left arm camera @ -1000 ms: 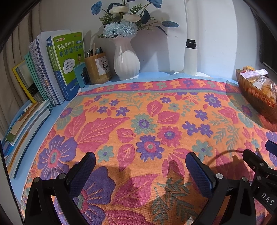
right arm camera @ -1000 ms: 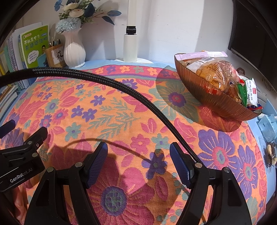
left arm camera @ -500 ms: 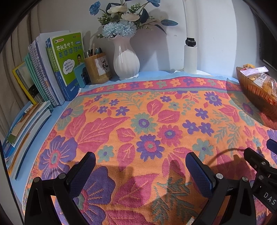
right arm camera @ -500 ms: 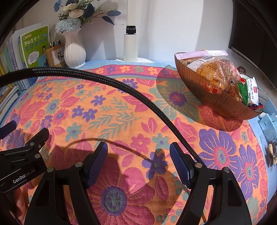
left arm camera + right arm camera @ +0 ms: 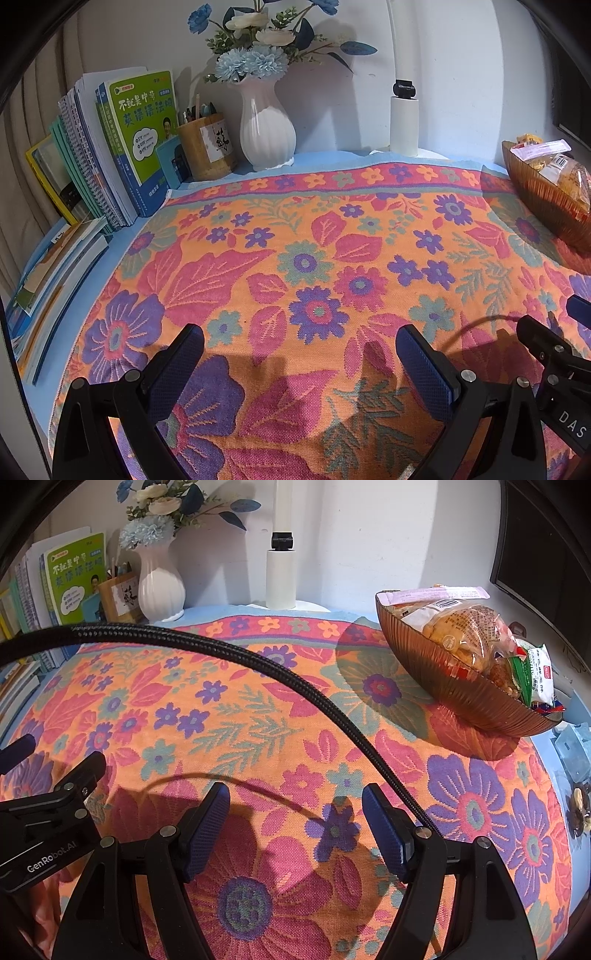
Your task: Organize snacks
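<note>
An amber ribbed bowl (image 5: 458,690) at the far right of the table holds several wrapped snacks (image 5: 469,635), among them a bread bag and a green-and-white packet. The same bowl (image 5: 546,206) shows at the right edge of the left wrist view. My right gripper (image 5: 295,812) hovers open over the flowered cloth (image 5: 236,716), well short of the bowl, nothing between its fingers. My left gripper (image 5: 299,358) is also open and empty above the cloth, left of the right one. A black cable (image 5: 258,661) arcs across the right wrist view.
Along the back wall stand a white vase of flowers (image 5: 266,133), a wooden pen holder (image 5: 205,147), upright books (image 5: 140,140) and a white cylinder with a black cap (image 5: 404,122). More books (image 5: 55,273) lie flat at the left edge. Small items (image 5: 576,775) sit off the cloth at right.
</note>
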`<state>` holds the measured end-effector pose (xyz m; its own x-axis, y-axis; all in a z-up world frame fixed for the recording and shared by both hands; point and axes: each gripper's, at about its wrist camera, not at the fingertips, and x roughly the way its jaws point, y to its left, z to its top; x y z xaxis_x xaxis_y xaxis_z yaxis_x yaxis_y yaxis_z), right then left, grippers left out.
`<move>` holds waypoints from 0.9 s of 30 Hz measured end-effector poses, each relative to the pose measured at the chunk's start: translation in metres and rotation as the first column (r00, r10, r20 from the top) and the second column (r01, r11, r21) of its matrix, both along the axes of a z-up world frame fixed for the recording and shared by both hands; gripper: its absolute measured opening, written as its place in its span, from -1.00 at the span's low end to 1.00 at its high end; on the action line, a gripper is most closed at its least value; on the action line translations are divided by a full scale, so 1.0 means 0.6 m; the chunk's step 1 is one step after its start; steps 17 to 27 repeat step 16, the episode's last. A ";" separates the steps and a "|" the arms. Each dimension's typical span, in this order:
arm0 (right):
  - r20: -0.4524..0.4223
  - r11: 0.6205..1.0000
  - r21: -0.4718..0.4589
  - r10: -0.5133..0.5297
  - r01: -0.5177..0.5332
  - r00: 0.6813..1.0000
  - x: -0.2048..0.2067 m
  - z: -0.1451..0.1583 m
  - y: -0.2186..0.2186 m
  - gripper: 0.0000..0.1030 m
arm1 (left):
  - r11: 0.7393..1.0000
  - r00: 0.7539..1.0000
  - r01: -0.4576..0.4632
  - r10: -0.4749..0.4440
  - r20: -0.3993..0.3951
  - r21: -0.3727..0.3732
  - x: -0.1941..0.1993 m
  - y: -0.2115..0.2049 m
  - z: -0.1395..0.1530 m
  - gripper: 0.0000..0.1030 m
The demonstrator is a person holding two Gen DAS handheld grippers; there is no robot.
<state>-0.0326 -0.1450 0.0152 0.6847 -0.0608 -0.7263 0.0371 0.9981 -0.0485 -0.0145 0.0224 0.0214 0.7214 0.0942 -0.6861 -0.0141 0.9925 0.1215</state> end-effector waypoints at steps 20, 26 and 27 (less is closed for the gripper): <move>-0.002 1.000 0.001 0.001 -0.001 1.000 0.001 -0.001 0.001 0.42 | 1.000 1.000 0.019 -0.018 0.019 -0.011 -0.002 -0.003 0.003 1.00; -0.002 1.000 0.001 0.001 -0.001 1.000 0.001 -0.001 0.001 0.42 | 1.000 1.000 0.019 -0.018 0.019 -0.011 -0.002 -0.003 0.003 1.00; -0.002 1.000 0.001 0.001 -0.001 1.000 0.001 -0.001 0.001 0.42 | 1.000 1.000 0.019 -0.018 0.019 -0.011 -0.002 -0.003 0.003 1.00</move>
